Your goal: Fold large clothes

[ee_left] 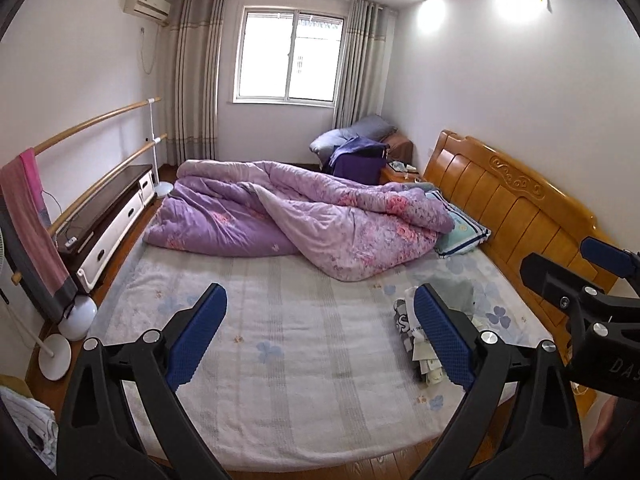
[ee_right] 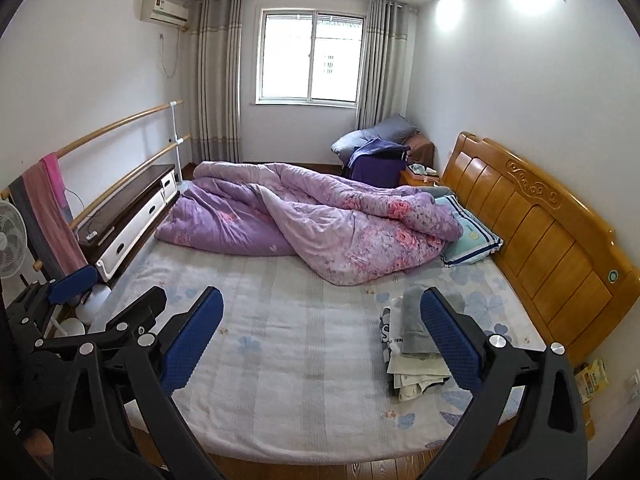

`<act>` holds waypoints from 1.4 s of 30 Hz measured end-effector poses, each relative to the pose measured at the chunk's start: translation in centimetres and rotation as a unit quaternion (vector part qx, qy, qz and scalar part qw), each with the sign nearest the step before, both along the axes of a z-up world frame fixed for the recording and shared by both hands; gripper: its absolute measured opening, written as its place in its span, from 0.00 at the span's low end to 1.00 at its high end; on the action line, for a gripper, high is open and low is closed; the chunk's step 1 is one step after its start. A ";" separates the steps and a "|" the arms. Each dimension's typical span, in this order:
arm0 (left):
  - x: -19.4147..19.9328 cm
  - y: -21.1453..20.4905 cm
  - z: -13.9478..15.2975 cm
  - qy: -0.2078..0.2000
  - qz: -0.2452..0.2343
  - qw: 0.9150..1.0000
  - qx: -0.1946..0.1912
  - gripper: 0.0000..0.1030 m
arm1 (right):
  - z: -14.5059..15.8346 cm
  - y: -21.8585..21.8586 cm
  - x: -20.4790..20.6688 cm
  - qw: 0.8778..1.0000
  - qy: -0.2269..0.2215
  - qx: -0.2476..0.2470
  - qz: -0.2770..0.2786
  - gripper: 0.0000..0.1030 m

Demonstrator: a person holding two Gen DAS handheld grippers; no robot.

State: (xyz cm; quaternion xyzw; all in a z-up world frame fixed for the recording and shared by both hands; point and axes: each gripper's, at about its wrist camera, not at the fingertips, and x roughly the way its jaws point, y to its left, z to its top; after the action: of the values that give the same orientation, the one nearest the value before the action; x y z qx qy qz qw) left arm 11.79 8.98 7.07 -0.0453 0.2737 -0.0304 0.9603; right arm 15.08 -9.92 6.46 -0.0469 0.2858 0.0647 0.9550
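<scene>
Clothes (ee_right: 416, 344) lie in a small folded stack on the bed sheet (ee_right: 288, 344), at the right side near the wooden headboard (ee_right: 540, 216); grey piece on top, cream and printed pieces under it. Left gripper (ee_left: 320, 328) is held above the foot edge of the bed w/ both blue pads (ee_left: 198, 332) spread wide, nothing between them. Right gripper (ee_right: 322, 330) is the same: jaws wide apart, holding nothing, also above the bed edge. In right wrist view the right pad stands in front of the stack, but I cannot tell if it touches it. Both grippers are close beside each other; each one shows at the edge of the other's view. Purple flowered quilt (ee_left: 304, 216) is crumpled across the far half of the bed, and a striped pillow (ee_left: 460, 232) lies just beside it against the headboard. TV cabinet (ee_left: 108, 216) stands along the left wall w/ a pink towel (ee_left: 34, 216) hanging on a wooden rail.
</scene>
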 end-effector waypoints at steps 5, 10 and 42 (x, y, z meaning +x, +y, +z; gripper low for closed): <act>-1.1 0.3 1.4 -0.026 0.006 1.000 0.009 0.92 | 1.0 -0.1 -1.1 1.000 -0.020 0.008 0.001 0.93; -2.0 1.0 2.4 -0.053 0.018 0.998 0.007 0.92 | 1.5 -0.1 -1.6 0.999 -0.037 0.005 -0.005 0.93; -2.9 3.0 3.8 -0.066 0.017 0.998 0.013 0.94 | 2.4 1.1 -2.5 0.998 -0.054 0.014 0.010 0.93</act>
State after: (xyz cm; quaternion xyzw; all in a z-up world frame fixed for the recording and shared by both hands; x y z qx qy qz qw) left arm 8.86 11.97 10.88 -0.0354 0.2092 -0.0133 0.9771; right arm 12.57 -8.80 8.83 -0.0399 0.2323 0.0751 0.9689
